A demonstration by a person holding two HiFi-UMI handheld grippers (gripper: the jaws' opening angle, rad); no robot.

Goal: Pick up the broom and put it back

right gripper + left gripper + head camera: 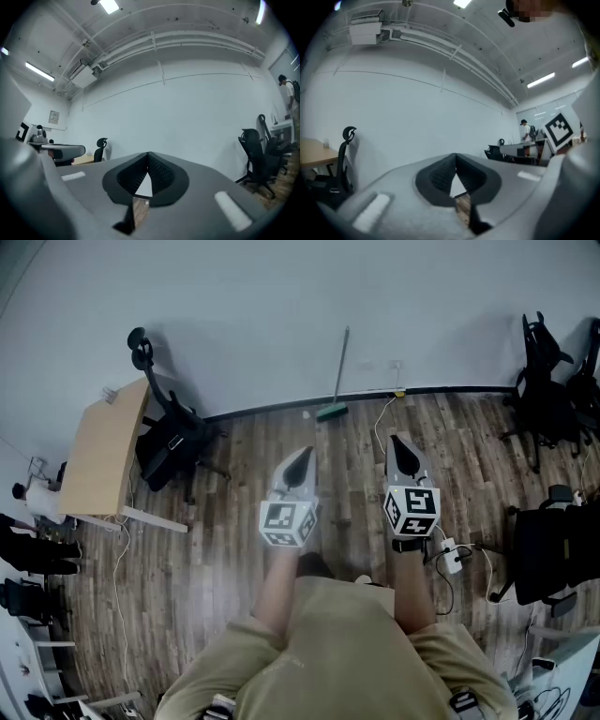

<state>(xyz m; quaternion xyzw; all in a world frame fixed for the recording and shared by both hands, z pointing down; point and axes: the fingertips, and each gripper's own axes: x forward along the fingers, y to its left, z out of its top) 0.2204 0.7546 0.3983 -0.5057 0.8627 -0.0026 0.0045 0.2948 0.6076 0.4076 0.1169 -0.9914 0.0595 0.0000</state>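
Observation:
A broom (pixel 336 381) with a grey handle and a green head leans upright against the far white wall, its head resting on the wooden floor by the dark skirting. My left gripper (pixel 302 457) and right gripper (pixel 398 441) are held level side by side over the floor, well short of the broom and pointing toward that wall. Both are shut with nothing between the jaws. In the left gripper view the tips of the left gripper (pixel 456 155) meet, and in the right gripper view those of the right gripper (pixel 148 153) meet too. Neither gripper view shows the broom.
A wooden desk (pixel 105 457) and a black office chair (pixel 171 438) stand at the left. More black chairs (pixel 544 395) are at the right wall. A white cable (pixel 382 420) runs from the wall to a power strip (pixel 452 556) near my right arm.

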